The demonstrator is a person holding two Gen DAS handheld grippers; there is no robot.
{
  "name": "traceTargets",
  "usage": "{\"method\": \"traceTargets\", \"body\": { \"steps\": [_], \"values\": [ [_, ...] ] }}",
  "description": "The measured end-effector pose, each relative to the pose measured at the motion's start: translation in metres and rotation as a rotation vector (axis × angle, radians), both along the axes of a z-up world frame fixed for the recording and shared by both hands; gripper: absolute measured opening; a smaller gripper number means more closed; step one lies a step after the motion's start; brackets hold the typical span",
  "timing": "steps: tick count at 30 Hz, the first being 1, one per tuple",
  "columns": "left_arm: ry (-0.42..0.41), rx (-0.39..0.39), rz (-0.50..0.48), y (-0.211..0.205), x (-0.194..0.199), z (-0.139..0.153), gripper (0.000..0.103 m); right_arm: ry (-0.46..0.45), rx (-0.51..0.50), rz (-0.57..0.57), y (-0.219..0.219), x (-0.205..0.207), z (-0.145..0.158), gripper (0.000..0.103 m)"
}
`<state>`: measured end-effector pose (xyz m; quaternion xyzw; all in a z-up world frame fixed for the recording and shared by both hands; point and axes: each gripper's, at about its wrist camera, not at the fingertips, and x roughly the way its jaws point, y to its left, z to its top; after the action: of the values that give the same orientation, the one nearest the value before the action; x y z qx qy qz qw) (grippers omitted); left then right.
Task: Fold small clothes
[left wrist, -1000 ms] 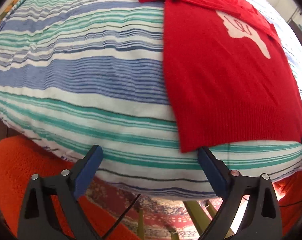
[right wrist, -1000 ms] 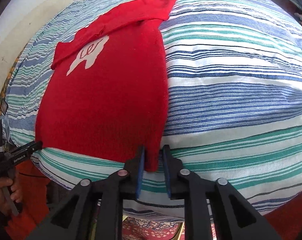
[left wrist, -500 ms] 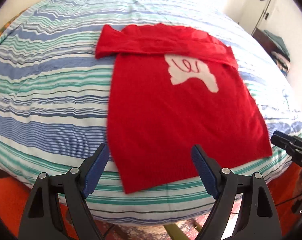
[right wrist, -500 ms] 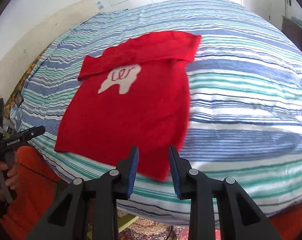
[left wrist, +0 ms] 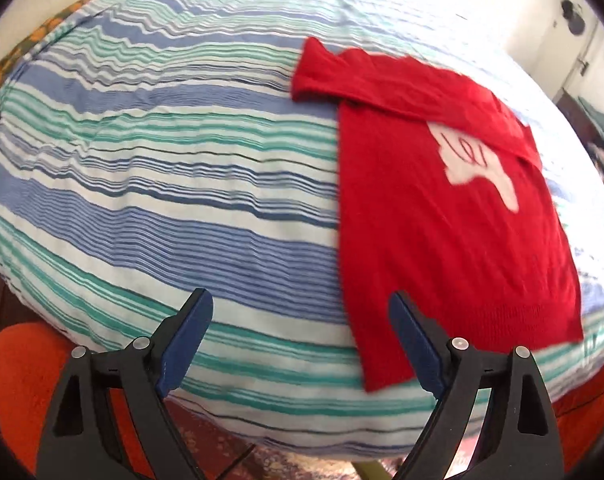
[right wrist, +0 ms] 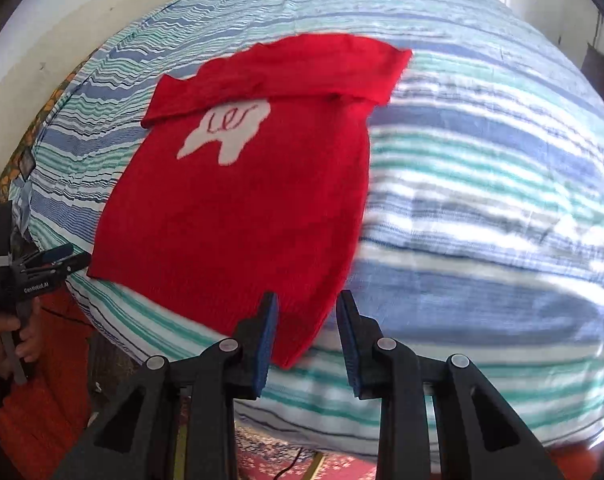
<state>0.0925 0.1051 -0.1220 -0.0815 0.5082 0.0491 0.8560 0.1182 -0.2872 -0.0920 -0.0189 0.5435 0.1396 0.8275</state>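
On the bed: small red knitted sweater with a white motif (right wrist: 238, 216) lies flat on the blue, green and white striped bedcover (left wrist: 150, 184), sleeves already crossed over the chest near the collar, hem towards the bed's near edge.
Why laid so: spread flat with the hem nearest, both lower corners sit within reach; judged ready for a hem-to-collar fold.
Left gripper (left wrist: 300, 342): jaws spread wide, holding nothing, over the striped cover just beside the sweater's lower-left corner; its right pad overlaps the red hem edge in view, contact uncertain.
Right gripper (right wrist: 305, 336): jaws parted, nothing pinched, the sweater's lower-right corner sitting between the blue pads; whether they touch the knit I cannot tell.
Why held so: each claw lines up with one hem corner, likely to pinch both at once so the fold goes up evenly.
Blur: both views smeared, edges of the knit soft.
Around: orange fabric (left wrist: 18, 364) below the bed edge; patterned rug (right wrist: 302, 460) on the floor; hand on the left gripper's handle (right wrist: 6, 340) seen from the right camera.
In the way: nothing lies on the sweater; bedcover is soft and rumpled, so a low pinch could catch the sheet along with the hem.
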Motion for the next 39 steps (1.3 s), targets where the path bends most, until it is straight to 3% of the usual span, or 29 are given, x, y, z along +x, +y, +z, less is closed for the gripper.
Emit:
{"method": "traceTargets", "body": {
  "steps": [3, 6, 10, 14, 17, 22, 24, 25, 27, 29, 32, 34, 35, 36, 38, 39],
  "values": [
    [-0.017, 0.000, 0.080, 0.019, 0.002, -0.015, 0.091, -0.016, 0.043, 0.027, 0.003, 0.056, 0.030, 0.031],
    [0.022, 0.039, 0.103, 0.026, 0.009, -0.032, 0.089, 0.099, 0.259, -0.036, 0.013, 0.119, 0.032, 0.031],
    [-0.006, 0.050, 0.083, 0.028, 0.008, -0.033, 0.090, 0.255, 0.592, -0.223, 0.052, 0.175, -0.009, 0.031],
    [0.006, 0.043, 0.065, 0.031, 0.011, -0.041, 0.090, 0.349, 0.732, -0.439, 0.087, 0.198, -0.073, 0.031],
    [0.000, 0.023, 0.056, 0.034, 0.008, -0.039, 0.090, 0.330, 0.749, -0.596, 0.096, 0.207, -0.104, 0.031],
    [-0.002, -0.036, 0.065, 0.044, 0.005, -0.037, 0.090, 0.226, 0.709, -0.708, 0.096, 0.220, -0.119, 0.030],
    [-0.001, -0.062, 0.076, 0.049, 0.005, -0.037, 0.090, 0.186, 0.662, -0.729, 0.098, 0.220, -0.115, 0.007],
    [-0.002, -0.075, 0.081, 0.051, 0.004, -0.038, 0.090, 0.161, 0.633, -0.723, 0.102, 0.220, -0.108, 0.007],
    [-0.001, -0.093, 0.084, 0.053, 0.004, -0.038, 0.090, 0.077, 0.594, -0.662, 0.125, 0.218, -0.079, 0.007],
    [-0.001, -0.087, 0.079, 0.053, 0.004, -0.039, 0.090, 0.000, 0.634, -0.532, 0.170, 0.219, -0.039, 0.007],
    [0.004, -0.064, 0.072, 0.049, 0.004, -0.040, 0.090, -0.051, 0.723, -0.141, 0.284, 0.215, 0.021, 0.007],
    [0.005, -0.046, 0.067, 0.046, 0.004, -0.040, 0.090, -0.014, 0.668, 0.110, 0.363, 0.206, 0.042, 0.010],
    [0.006, -0.037, 0.065, 0.044, 0.004, -0.040, 0.090, 0.009, 0.656, 0.186, 0.390, 0.202, 0.044, 0.021],
    [0.009, -0.028, 0.063, 0.043, 0.004, -0.041, 0.090, 0.027, 0.646, 0.238, 0.408, 0.198, 0.042, 0.047],
    [0.014, -0.012, 0.057, 0.040, 0.005, -0.042, 0.090, 0.072, 0.614, 0.270, 0.421, 0.191, 0.031, 0.078],
    [0.017, -0.008, 0.054, 0.039, 0.005, -0.042, 0.090, 0.097, 0.601, 0.269, 0.416, 0.187, 0.023, 0.078]
  ]
}}
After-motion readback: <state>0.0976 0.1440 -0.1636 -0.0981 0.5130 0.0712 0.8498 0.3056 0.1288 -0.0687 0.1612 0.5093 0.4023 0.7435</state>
